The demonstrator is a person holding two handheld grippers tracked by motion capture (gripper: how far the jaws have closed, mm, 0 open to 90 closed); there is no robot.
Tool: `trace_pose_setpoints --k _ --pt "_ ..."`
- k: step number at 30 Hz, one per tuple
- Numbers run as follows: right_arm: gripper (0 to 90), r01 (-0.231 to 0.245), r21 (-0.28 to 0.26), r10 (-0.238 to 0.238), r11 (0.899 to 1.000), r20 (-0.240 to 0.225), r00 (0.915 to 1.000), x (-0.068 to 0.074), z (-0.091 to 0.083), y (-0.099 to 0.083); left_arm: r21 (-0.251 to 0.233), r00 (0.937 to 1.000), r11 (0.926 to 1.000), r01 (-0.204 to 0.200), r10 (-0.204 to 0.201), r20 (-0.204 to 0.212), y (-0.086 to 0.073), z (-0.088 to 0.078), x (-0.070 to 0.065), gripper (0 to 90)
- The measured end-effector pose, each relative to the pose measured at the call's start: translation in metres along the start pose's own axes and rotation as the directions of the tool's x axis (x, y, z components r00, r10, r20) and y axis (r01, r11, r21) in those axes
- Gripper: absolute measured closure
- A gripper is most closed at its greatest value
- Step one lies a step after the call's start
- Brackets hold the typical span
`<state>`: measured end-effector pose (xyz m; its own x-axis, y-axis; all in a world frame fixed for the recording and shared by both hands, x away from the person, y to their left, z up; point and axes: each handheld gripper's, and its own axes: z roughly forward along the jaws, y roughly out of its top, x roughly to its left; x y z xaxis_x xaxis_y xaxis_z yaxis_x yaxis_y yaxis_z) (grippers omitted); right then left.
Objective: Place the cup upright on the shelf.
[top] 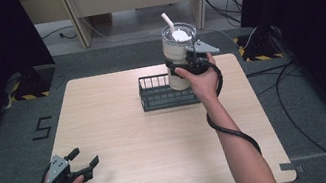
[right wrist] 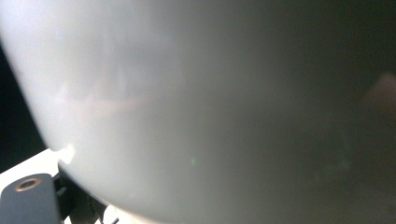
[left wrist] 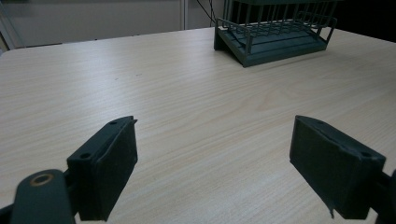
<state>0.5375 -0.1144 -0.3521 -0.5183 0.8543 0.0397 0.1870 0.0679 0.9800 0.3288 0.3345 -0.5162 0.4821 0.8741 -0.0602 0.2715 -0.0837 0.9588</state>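
A tall white tumbler (top: 176, 58) with a clear lid and a white straw is held upright over the right end of a dark wire basket (top: 164, 93) at the table's far middle. My right gripper (top: 186, 60) is shut on the tumbler's side, and the cup's pale wall (right wrist: 196, 107) looms close in the right gripper view. Near the front left corner my left gripper (top: 81, 159) rests low over the table, open with nothing between its black pads (left wrist: 109, 170). The basket (left wrist: 275, 35) lies ahead of it in the left gripper view.
The light wooden table (top: 135, 147) has bare surface between the basket and the left gripper. Black curtains stand at both sides, and cables run over the grey floor at the right (top: 302, 112).
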Motion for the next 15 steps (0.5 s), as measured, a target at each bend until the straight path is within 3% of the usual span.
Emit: trace_pose_setpoints --k 15 --pt "10.2 -0.013 0.005 0.013 1.000 0.010 0.9999 -0.003 0.015 0.004 -0.008 1.0000 1.0000 0.000 0.000 0.000 0.001 0.001 -0.001 14.5"
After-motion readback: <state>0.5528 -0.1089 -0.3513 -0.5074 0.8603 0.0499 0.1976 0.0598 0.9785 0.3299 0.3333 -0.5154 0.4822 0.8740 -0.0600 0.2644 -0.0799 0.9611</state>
